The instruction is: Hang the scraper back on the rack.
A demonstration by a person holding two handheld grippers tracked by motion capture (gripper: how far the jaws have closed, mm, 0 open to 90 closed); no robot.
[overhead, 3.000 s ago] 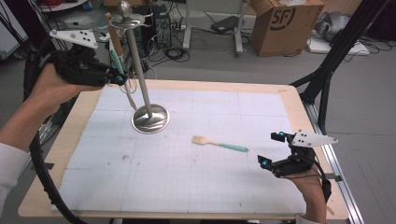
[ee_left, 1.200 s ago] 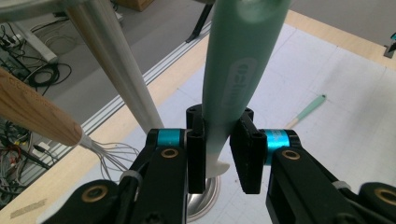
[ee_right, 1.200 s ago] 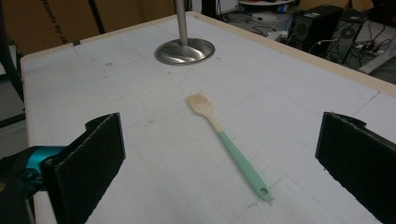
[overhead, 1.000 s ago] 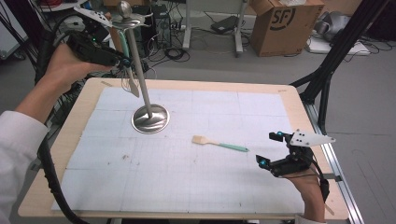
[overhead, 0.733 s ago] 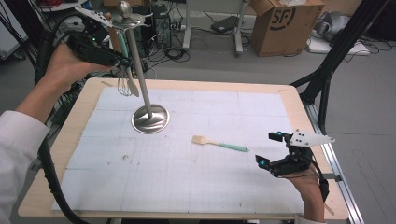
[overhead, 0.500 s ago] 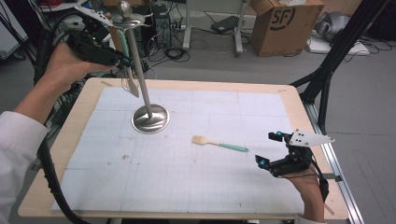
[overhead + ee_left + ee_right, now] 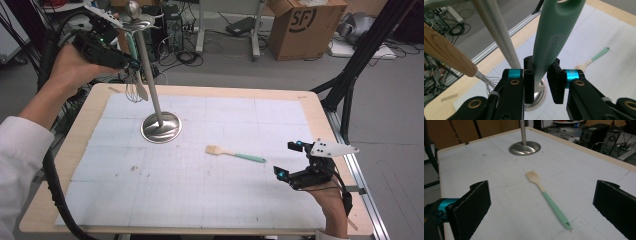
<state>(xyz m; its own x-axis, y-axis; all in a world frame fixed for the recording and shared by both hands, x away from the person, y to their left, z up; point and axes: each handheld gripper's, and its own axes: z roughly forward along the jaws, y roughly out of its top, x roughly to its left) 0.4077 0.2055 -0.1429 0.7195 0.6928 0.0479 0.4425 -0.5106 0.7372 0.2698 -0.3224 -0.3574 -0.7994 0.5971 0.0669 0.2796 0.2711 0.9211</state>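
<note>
Green Tool Held Up at the Stand

Moved up and toward the top of the metal stand (image 7: 152, 90) since three seconds ago: left gripper (image 7: 131, 64), with its green-handled tool. Hardly any change in the last second. Right gripper (image 7: 295, 162) resting in the same spot at the right edge of the table (image 7: 320, 107) all along.

Left gripper jaws closed tight on the green handle (image 7: 554, 42), pads pressing on both sides of it, seen up close in the left gripper view. Handle standing almost straight up between the pads. Held high beside the pole of the stand, near the hooks at the top. Round shiny base of the stand sitting on the white mat (image 7: 210, 200), well below the gripper.

Hanging just beside the green tool: a whisk (image 7: 131, 90) with a wooden handle (image 7: 446, 53) and thin wires at the bottom. Touching the green tool or not, hard to tell.

Right gripper jaws wide open, holding nothing. Lying on the mat in front of them, well apart from both pads: a little brush (image 7: 546, 195) with a pale head and a green handle. Brush head pointing toward the stand, handle end pointing toward the right gripper. Brush about midway between the stand base and the right gripper
</note>
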